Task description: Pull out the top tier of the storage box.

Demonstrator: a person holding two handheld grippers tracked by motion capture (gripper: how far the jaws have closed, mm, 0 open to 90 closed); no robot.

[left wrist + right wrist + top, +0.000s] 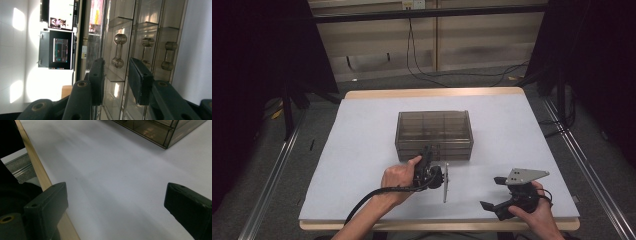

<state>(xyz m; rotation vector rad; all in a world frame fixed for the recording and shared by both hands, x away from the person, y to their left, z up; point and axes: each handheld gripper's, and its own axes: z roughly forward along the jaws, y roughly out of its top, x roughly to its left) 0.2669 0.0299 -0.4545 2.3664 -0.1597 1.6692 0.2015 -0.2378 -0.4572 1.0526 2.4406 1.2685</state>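
A smoky transparent drawer cabinet (434, 134) stands in the middle of the white table mat (362, 150). My left gripper (427, 156), turned on its side, points at the cabinet's front face. In the left gripper view its jaws stand on either side of a dumbbell-shaped drawer handle (120, 40), with a gap left between that handle and each pad; the left gripper (116, 65) is open. My right gripper (492, 192) rests near the table's front right, jaws wide apart with nothing between them. In the right gripper view a corner of the cabinet (150, 130) lies far ahead of the right gripper (117, 195).
Two more drawer handles (148, 42) (170, 46) sit beside the one between the jaws. The table's wooden front edge (40, 170) runs close by the right gripper. Cables (422, 70) trail on the floor behind the table, and dark stands (287, 110) flank it.
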